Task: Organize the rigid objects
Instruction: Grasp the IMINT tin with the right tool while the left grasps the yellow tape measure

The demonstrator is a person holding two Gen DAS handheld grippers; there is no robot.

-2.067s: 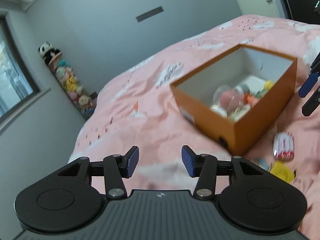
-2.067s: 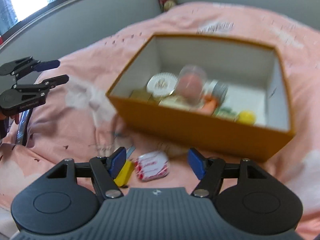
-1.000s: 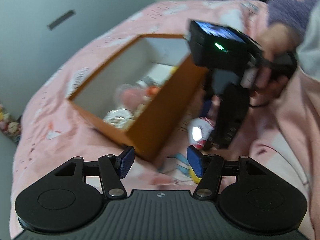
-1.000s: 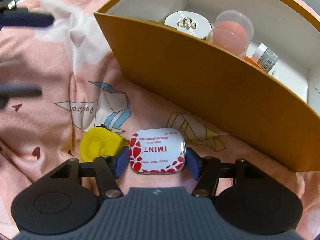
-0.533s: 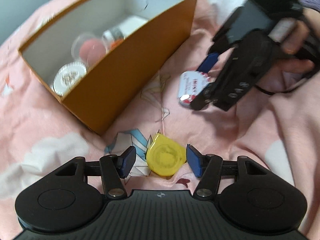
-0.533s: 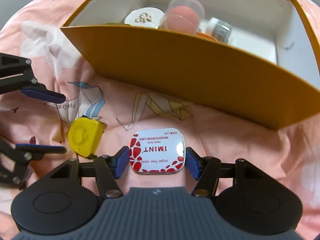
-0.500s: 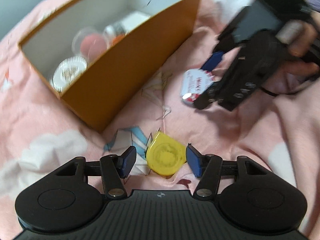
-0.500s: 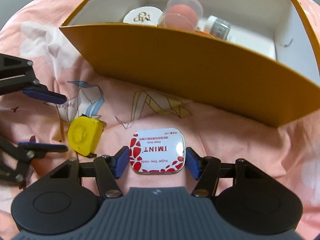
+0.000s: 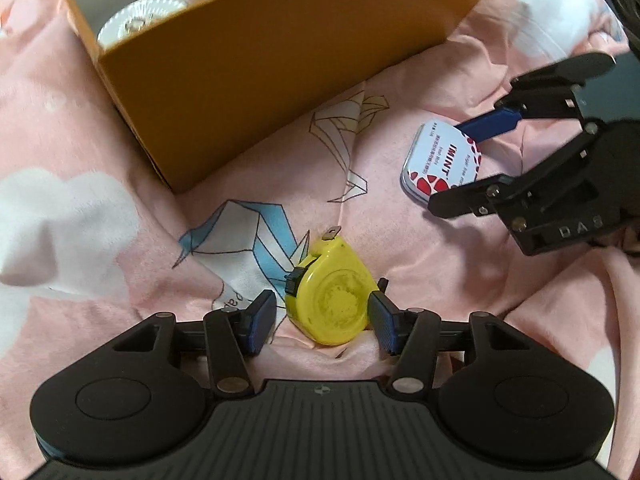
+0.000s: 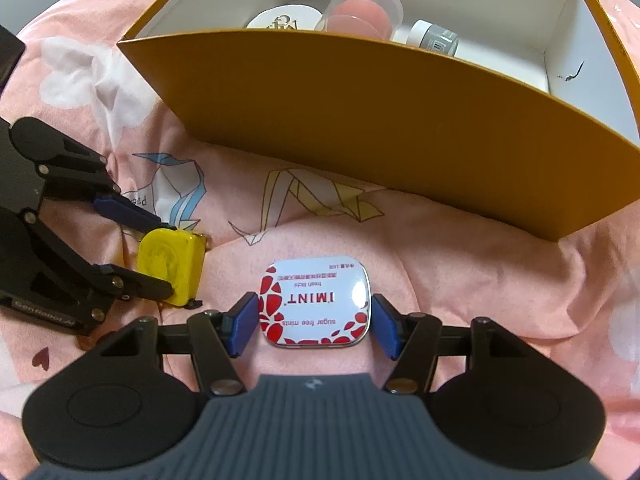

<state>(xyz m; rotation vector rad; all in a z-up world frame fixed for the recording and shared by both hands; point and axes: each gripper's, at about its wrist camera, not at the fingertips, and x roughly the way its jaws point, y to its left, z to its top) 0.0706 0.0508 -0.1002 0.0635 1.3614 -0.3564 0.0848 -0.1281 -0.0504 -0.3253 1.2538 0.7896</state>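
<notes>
A yellow tape measure (image 9: pixel 332 300) lies on the pink bedspread between the jaws of my left gripper (image 9: pixel 322 318), which points steeply down. Those jaws are closing, with a thin gap still showing at the left pad. The right wrist view shows the same left gripper (image 10: pixel 165 256) straddling the tape measure (image 10: pixel 168 264). A white and red mint tin (image 10: pixel 316 300) sits between the blue pads of my right gripper (image 10: pixel 312 320), which is shut on it. From the left wrist view, the right gripper (image 9: pixel 448 164) clasps the mint tin (image 9: pixel 436 160) low over the bed.
An orange cardboard box (image 10: pixel 380 120) with white inner walls stands just beyond both items. It holds a round white lid (image 10: pixel 284 20), a clear cup with a pink filling (image 10: pixel 360 4) and a grey-labelled jar (image 10: pixel 436 40). The soft bedspread (image 9: pixel 80 208) is wrinkled all around.
My left gripper swung from the box down over the tape measure, and its jaws have narrowed around it. The right gripper kept the mint tin between its pads while shifting slightly along the box.
</notes>
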